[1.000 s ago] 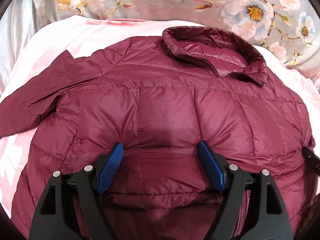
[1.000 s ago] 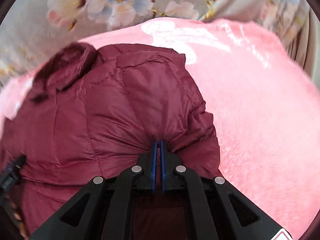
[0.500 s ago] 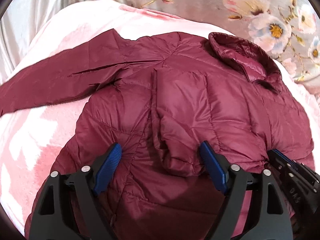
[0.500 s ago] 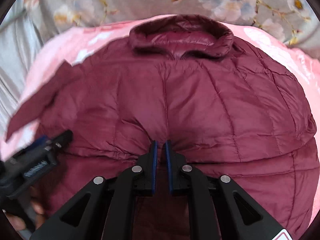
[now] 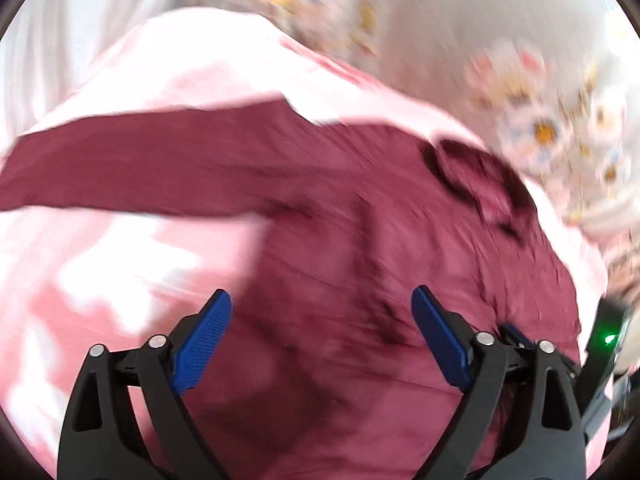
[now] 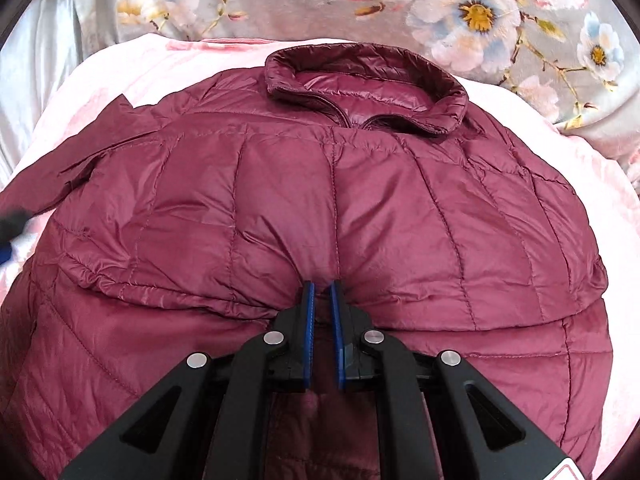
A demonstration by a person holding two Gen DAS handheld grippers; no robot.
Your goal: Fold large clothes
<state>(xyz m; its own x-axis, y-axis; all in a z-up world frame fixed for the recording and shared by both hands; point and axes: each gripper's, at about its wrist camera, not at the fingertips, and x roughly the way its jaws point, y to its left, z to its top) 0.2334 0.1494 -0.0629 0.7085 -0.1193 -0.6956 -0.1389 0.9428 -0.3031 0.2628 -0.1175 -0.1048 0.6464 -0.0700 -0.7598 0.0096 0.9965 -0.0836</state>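
A maroon quilted puffer jacket [image 6: 320, 208] lies front-up on a pink blanket [image 6: 120, 68], collar [image 6: 368, 88] at the far side. My right gripper [image 6: 322, 292] is shut on a fold of the jacket's lower front, pads a narrow gap apart with fabric between. My left gripper [image 5: 322, 312] is open and empty above the jacket's [image 5: 360, 264] left part; this view is motion-blurred. The jacket's sleeve [image 5: 140, 168] stretches out to the left over the blanket [image 5: 100, 280]. The right gripper's body [image 5: 608, 344] shows at the right edge of the left wrist view.
A grey floral cover [image 6: 460, 16] lies beyond the blanket at the far side. Pale grey fabric [image 6: 28, 72] is at the far left. The blanket extends to the right of the jacket [image 6: 616, 216].
My left gripper has swung left, still open, bringing the outstretched sleeve into view. My right gripper has carried the pinched jacket fold leftward over the body, and its pads have parted slightly.
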